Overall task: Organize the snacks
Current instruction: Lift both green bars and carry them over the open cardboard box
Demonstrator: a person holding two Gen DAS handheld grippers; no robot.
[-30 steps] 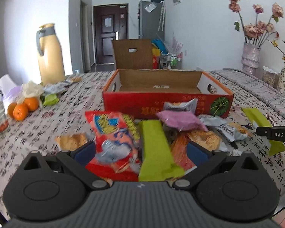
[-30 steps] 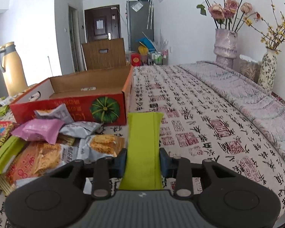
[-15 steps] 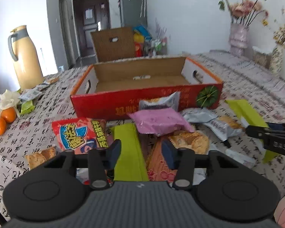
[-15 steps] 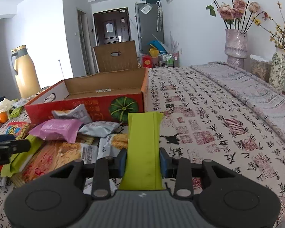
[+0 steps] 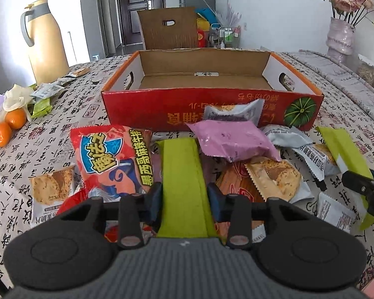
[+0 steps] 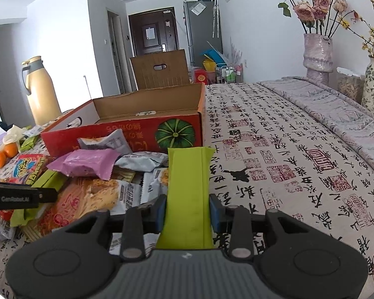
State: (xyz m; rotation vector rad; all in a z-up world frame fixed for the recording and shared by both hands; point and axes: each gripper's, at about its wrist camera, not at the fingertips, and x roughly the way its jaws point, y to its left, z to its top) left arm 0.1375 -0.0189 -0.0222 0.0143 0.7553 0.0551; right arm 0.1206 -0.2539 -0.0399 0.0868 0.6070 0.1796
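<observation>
My left gripper (image 5: 184, 194) is closing its jaws on a long green snack packet (image 5: 182, 169) that lies on the snack pile, and the pads meet both of its edges. In front of the pile stands a red cardboard box (image 5: 212, 99), open-topped with almost nothing inside. My right gripper (image 6: 188, 206) is shut on a second green packet (image 6: 189, 174), held just above the tablecloth to the right of the pile. That gripper's tip (image 5: 361, 186) shows at the right edge of the left wrist view. The left gripper's finger (image 6: 22, 196) shows at the left of the right wrist view.
Loose snacks surround the green packet: a red chips bag (image 5: 112, 159), a pink packet (image 5: 234, 142), and several silver and orange wrappers. A yellow thermos (image 5: 46, 49) and oranges (image 5: 10, 124) stand at far left. Flower vases (image 6: 318, 49) stand at far right.
The left gripper moved forward over the pile and its jaws closed from wide open onto the green packet. The right gripper kept its hold on the other green packet and barely moved.
</observation>
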